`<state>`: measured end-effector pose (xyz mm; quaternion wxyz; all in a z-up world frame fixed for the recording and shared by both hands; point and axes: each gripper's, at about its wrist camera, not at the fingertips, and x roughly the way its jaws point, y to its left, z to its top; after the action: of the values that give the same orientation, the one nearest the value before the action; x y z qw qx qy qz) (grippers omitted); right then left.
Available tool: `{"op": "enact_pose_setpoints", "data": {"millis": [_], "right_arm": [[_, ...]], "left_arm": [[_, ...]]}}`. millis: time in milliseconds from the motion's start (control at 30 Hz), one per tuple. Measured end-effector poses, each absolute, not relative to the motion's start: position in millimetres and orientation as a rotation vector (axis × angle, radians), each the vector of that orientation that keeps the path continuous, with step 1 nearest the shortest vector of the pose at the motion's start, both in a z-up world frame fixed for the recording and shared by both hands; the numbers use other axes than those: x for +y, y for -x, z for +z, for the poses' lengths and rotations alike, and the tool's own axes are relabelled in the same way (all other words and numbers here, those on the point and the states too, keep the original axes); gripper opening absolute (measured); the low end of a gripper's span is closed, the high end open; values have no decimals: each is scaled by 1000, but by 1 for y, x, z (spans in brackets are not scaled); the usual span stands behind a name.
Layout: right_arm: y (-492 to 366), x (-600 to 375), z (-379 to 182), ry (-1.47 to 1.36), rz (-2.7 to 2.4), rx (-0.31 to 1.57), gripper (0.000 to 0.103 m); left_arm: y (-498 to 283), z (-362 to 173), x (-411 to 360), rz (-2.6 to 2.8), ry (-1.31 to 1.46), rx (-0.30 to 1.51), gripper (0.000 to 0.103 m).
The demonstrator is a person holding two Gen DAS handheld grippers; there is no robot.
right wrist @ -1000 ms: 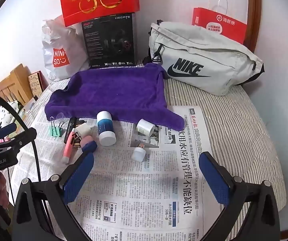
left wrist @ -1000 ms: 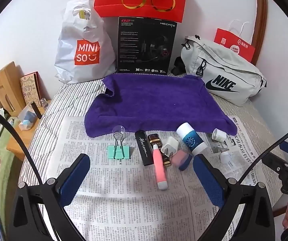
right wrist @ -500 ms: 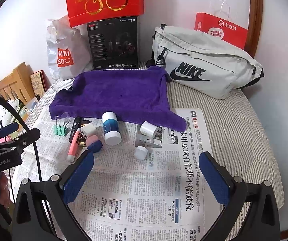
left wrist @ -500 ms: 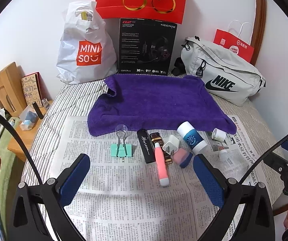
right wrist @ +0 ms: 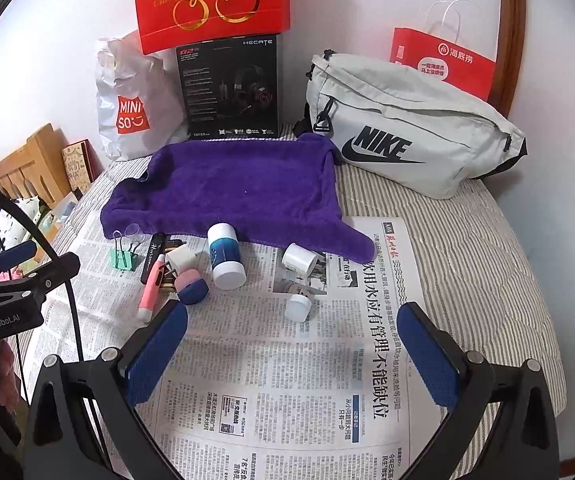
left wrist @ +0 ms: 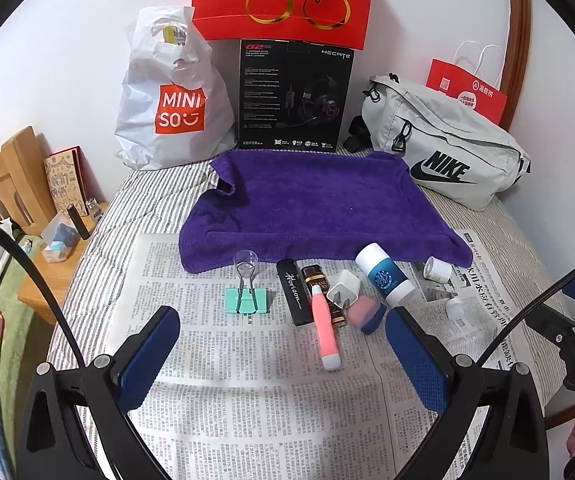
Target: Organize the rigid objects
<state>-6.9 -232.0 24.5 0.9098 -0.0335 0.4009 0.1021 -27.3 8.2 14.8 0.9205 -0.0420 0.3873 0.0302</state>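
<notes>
Both the left gripper [left wrist: 283,354] and right gripper [right wrist: 293,354] hover with jaws apart and empty over the newspaper [left wrist: 255,400]. Beyond lie a clip [left wrist: 246,300], lighter [left wrist: 295,298], pink tube [left wrist: 324,330] and bottle [left wrist: 385,276], just before the purple towel [left wrist: 319,208].

Purple towel [left wrist: 319,208], mint binder clip [left wrist: 246,300] (pink tube [left wrist: 324,332]), striped bedsheet [right wrist: 467,240].

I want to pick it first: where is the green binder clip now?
The green binder clip lies on the newspaper, at the left end of the row, just left of the black lighter and before the purple towel.
</notes>
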Motion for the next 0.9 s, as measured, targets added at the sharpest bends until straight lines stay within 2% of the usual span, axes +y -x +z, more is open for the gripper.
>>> {"op": "enact_pose_setpoints", "data": {"millis": [900], "right_arm": [[11, -235, 22, 71, 202, 828, 103]], "left_arm": [[32, 21, 5, 70, 76, 793, 103]]}}
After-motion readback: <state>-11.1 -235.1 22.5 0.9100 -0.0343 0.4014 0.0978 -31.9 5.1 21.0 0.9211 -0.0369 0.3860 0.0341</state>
